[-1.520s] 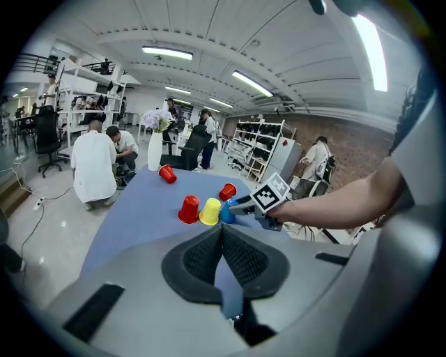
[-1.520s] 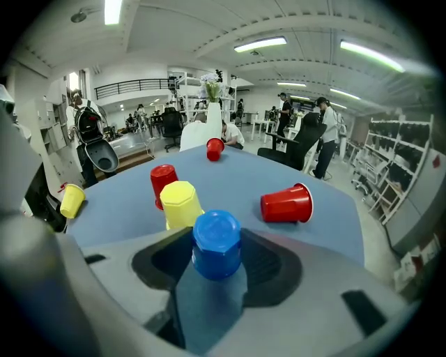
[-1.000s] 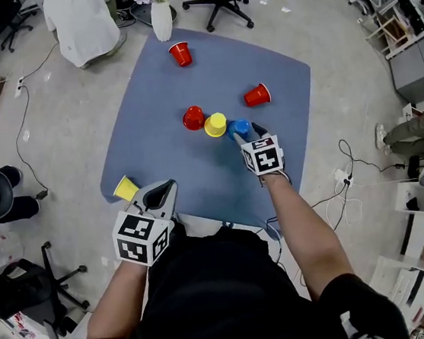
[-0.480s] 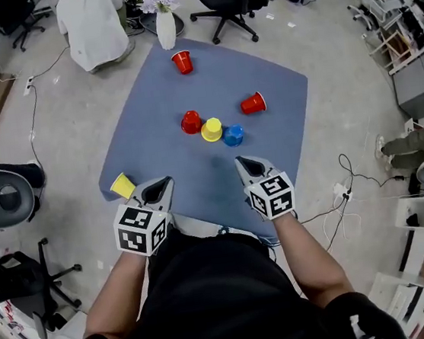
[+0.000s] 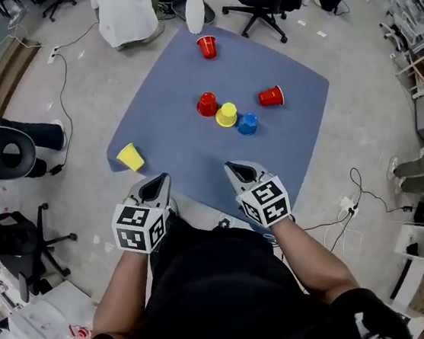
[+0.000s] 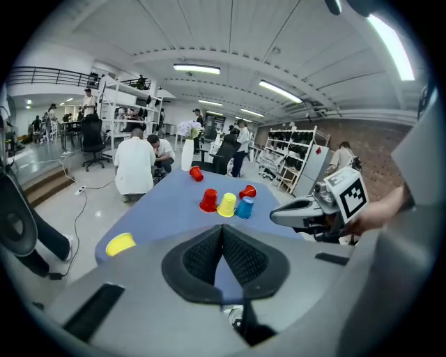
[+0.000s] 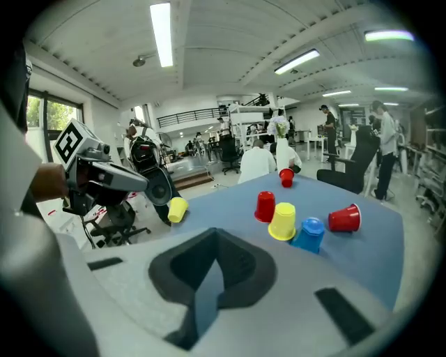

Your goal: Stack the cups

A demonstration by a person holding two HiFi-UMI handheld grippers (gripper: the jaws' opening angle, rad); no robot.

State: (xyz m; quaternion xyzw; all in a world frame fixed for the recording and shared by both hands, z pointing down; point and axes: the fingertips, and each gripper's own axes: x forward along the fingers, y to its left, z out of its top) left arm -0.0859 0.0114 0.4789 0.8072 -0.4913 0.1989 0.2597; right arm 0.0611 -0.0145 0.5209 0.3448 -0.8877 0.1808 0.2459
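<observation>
we hold both grippers at the near edge of the blue surface [image 5: 177, 134]. the left gripper [image 5: 158, 181] is pinched together on nothing, and the right gripper [image 5: 236, 167] has just been closing, also empty. mid-surface, well ahead of both, stand a red plastic cup [image 5: 206, 104], a yellow plastic cup [image 5: 226, 115] and a blue plastic cup [image 5: 247, 124] in a tight row (all mouth-down, unstacked).

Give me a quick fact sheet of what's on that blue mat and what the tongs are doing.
surface: blue mat
middle row: red cup, yellow cup, blue cup, upside down
on their sides: tipped red cup, edge yellow cup
far end: far red cup, by vase
stacked: none yet
left tongs: shut, empty
right tongs: just closed, empty
</observation>
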